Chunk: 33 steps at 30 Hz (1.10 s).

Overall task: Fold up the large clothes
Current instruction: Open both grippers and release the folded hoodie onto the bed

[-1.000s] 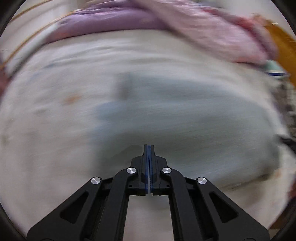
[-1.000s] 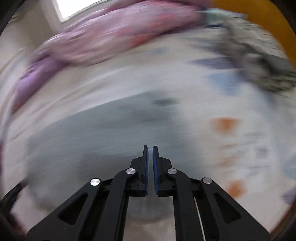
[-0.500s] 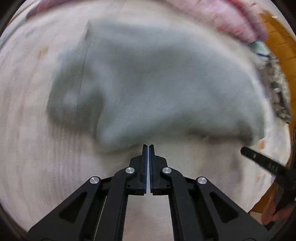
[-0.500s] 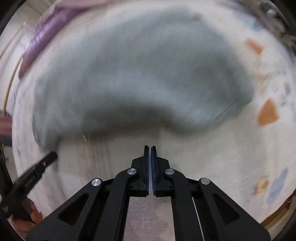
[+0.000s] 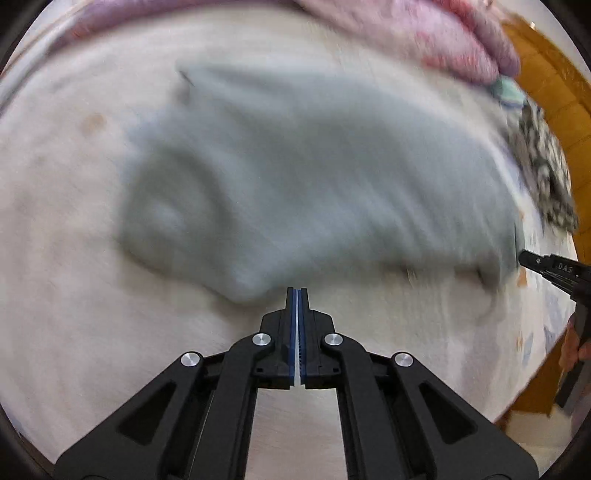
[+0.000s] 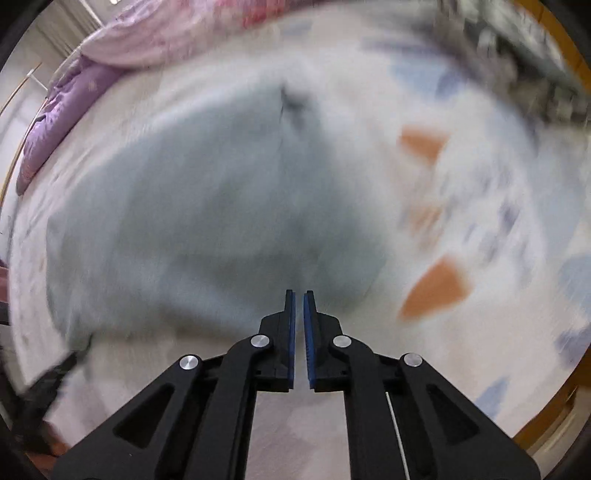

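We look down on a bed [image 5: 55,221] spread with a pale sheet, where a grey garment [image 5: 314,177] lies bunched and blurred across the middle. From the left, our left gripper [image 5: 297,295] hangs above the sheet just short of the garment's near edge, its jaws closed with nothing between them. Farther right in that view, our right gripper [image 5: 532,263] pokes in at the garment's right end, a hand [image 5: 576,347] behind it. Pink bedding [image 5: 424,33] is heaped along the far side, and a dark patterned cloth [image 5: 543,170] sits at the bed's right edge against an orange-brown frame [image 5: 554,92]. In the right wrist view, the garment [image 6: 207,206] fills the centre, with purple bedding [image 6: 62,122] at far left and orange patches [image 6: 436,288] printed on the sheet at right. Our right gripper [image 6: 299,295] hovers over the garment's near edge, its jaws opening, a narrow gap between the blue pads [image 6: 308,350], holding nothing.
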Each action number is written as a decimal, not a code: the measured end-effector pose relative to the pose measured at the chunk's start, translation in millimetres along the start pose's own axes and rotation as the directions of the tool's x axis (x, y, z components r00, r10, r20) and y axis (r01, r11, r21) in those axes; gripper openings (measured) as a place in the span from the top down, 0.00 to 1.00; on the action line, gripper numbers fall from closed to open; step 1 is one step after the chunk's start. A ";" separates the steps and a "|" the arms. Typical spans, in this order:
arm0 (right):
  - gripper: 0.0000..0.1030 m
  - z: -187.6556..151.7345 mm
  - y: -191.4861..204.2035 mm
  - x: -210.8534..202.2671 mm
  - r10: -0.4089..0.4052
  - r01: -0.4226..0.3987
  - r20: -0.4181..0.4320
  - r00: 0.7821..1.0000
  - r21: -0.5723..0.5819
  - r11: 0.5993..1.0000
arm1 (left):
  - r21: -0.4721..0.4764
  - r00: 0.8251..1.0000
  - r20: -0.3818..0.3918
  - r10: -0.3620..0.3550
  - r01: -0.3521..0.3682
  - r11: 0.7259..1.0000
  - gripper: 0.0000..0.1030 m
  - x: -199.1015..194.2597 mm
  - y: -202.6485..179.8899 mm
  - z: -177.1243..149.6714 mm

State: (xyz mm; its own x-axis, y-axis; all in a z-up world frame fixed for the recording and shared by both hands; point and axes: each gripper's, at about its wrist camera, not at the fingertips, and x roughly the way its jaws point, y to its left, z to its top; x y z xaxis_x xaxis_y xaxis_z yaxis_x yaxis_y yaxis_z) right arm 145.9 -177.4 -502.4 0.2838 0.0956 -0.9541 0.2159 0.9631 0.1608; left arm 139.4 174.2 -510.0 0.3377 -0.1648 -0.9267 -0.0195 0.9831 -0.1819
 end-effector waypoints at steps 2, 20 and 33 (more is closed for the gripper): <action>0.98 16.9 -16.6 19.4 -0.024 0.024 -0.008 1.000 0.050 0.998 | -0.051 0.998 0.013 0.061 -0.060 0.997 0.98 9.1 27.0 12.9; 0.19 25.9 -39.9 -43.2 0.061 -0.053 -0.056 0.997 0.139 0.989 | -0.144 0.996 -0.060 0.069 -0.077 0.987 0.32 -41.1 30.2 28.3; 0.09 79.7 25.6 -171.7 0.086 -0.082 0.053 0.995 -0.077 0.994 | -0.088 0.995 -0.053 0.082 -0.087 0.992 0.23 -157.0 -11.6 69.7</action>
State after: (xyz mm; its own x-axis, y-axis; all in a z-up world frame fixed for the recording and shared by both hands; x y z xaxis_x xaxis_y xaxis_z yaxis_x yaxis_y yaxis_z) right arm 177.2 -189.2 -314.3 0.3510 0.1650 -0.9217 0.1194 0.9684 0.2188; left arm 152.2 194.3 -339.4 0.2850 -0.0873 -0.9545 -0.1317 0.9828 -0.1292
